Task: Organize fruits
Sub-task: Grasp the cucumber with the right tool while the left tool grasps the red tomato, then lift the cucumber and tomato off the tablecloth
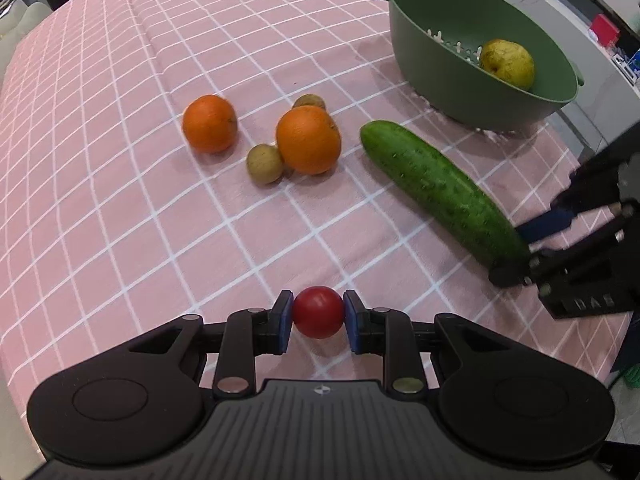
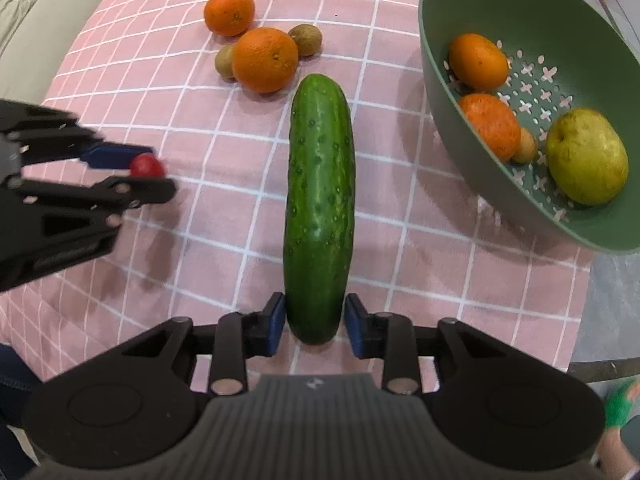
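The left gripper [image 1: 319, 317] is clamped on a small red tomato [image 1: 319, 312]; both blue pads touch its sides, just above the pink checked tablecloth [image 1: 120, 200]. The tomato is round, smooth and shiny. I judge it light but soft, with a thin skin, so a gentle squeeze across its widest part is enough; more force may split it.

The right gripper [image 2: 315, 322] stands around the near end of a cucumber [image 2: 320, 200], which lies flat on the cloth and points toward the oranges. The fingers are a little apart: a thin gap shows between each pad and the green skin, so the cucumber is between them but not pressed. The cucumber is long, firm and bumpy, with a waxy skin, and it is probably the heaviest thing here. Held at its end it may tip down or slip; a hold nearer the middle looks safer to me.

On the cloth, well apart from both grippers, lie two oranges [image 2: 265, 60] with dimpled peel and two small brown fuzzy kiwis [image 2: 306, 39]. The green plastic strainer bowl [image 2: 460, 92], with cross-shaped holes, holds two more oranges, a small brown fruit and a yellow-green pear [image 2: 586, 156].
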Demonstrator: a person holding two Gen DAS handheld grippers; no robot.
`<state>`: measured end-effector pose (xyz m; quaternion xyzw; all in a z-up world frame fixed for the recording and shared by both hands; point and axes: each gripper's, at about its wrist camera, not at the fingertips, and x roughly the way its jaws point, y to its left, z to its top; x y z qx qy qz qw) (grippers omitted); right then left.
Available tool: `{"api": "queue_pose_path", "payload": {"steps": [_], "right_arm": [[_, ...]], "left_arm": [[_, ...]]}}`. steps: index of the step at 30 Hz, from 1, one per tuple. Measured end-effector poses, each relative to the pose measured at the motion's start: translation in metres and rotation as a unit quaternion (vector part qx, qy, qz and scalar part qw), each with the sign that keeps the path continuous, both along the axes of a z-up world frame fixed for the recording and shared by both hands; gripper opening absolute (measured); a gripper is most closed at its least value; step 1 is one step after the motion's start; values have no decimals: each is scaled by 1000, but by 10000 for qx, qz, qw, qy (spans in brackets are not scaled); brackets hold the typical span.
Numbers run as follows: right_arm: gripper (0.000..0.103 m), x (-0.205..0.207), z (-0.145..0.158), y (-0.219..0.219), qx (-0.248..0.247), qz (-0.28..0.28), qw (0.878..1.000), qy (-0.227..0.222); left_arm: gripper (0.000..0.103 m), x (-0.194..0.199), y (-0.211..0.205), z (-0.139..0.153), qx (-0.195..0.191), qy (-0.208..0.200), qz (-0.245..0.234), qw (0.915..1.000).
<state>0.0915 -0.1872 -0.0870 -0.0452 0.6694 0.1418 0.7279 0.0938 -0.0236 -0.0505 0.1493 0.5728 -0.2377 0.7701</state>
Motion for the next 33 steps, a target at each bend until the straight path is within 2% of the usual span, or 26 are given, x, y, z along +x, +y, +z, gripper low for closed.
{"api": "queue_pose_path", "payload": {"steps": [1,2,6,18,22,33], "right_arm": [[39,3,1,2,-15,45,10000,-36],[41,5,2,6,-46,103,9999,-79],[45,22,3,19,-248,246,9994,-85],[44,60,-9,27,-242,155,9994,194],[36,65,-17,32,-349,221,9989,214],[35,57,-11,28,-230,317,9987,314]], "left_arm": [[30,0,2,0,10,16,20,10000],[30,0,4,0,12,40,41,10000],[30,1,9,0,159,50,54,9998],[30,-1,17,0,157,121,60,9998],[30,-1,16,-1,156,139,39,9998],[30,-5,13,8,268,43,-11,9996]]}}
